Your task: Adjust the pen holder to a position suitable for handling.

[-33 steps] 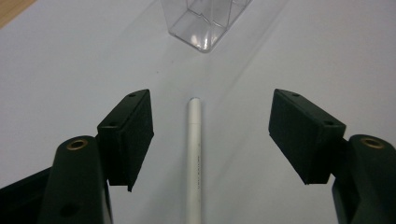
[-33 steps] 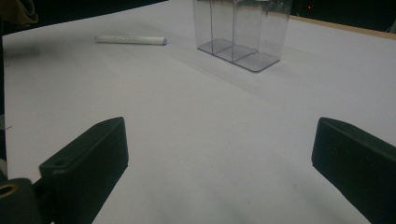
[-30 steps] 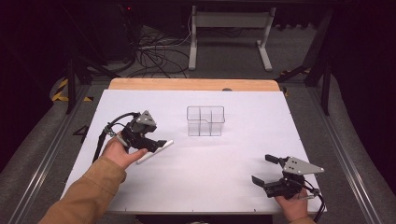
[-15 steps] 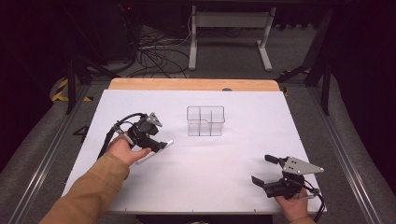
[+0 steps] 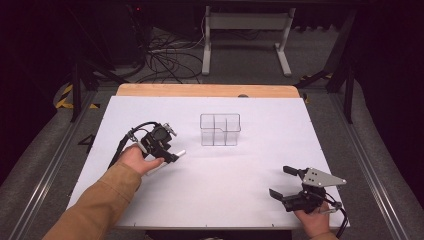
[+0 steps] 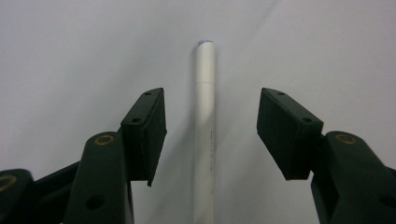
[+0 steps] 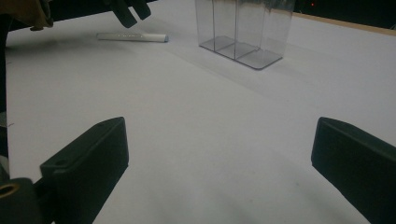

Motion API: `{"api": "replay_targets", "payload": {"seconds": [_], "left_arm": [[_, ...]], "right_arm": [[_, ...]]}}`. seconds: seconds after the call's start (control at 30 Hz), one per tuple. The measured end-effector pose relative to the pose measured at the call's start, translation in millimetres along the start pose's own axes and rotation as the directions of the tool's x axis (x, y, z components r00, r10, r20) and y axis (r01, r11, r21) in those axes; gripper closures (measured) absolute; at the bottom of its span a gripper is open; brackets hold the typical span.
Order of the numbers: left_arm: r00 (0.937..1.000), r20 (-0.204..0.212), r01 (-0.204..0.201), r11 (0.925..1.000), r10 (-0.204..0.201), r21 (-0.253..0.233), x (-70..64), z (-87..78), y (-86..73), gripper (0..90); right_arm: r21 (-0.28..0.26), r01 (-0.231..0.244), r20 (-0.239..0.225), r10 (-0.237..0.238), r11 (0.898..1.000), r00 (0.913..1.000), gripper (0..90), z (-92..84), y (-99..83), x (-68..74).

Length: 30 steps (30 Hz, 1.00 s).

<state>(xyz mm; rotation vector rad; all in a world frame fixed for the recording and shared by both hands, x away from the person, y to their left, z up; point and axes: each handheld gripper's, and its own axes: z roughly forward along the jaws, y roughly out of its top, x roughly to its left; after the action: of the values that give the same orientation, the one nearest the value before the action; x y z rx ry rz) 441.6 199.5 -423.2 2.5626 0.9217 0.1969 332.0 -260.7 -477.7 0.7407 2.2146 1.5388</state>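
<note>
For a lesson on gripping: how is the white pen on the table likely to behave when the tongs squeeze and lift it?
The pen looks like a straight, rigid tube, so it should stay stiff. Being round and smooth, it may roll or slip if nudged off-centre. It lies between the open left tongs, so it is probably light to lift.
</note>
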Motion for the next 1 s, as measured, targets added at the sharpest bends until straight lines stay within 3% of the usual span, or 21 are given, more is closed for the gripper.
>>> {"api": "replay_targets", "payload": {"seconds": [0.33, 0.63, 1.0], "left_arm": [[0.9999, -0.011, 0.006, 0.998, -0.005, 0.063, 0.4, 8.6, 1.0, 51.2], [0.9986, -0.033, -0.037, 0.9936, 0.041, 0.107, -1.6, 13.3, 2.2, 59.1], [0.9956, -0.06, -0.062, 0.9854, 0.072, 0.159, -6.4, 17.1, 7.2, 70.5]], "right_arm": [[0.003, -0.002, -0.003, 0.002, 1.0, 1.0, 4.6, 0.3, -0.1, 0.1], [0.004, -0.002, -0.003, 0.002, 1.0, 1.0, 4.6, 0.4, -0.1, 0.1], [0.005, -0.002, -0.004, 0.002, 1.0, 1.0, 4.7, 0.5, -0.2, 0.1]]}}
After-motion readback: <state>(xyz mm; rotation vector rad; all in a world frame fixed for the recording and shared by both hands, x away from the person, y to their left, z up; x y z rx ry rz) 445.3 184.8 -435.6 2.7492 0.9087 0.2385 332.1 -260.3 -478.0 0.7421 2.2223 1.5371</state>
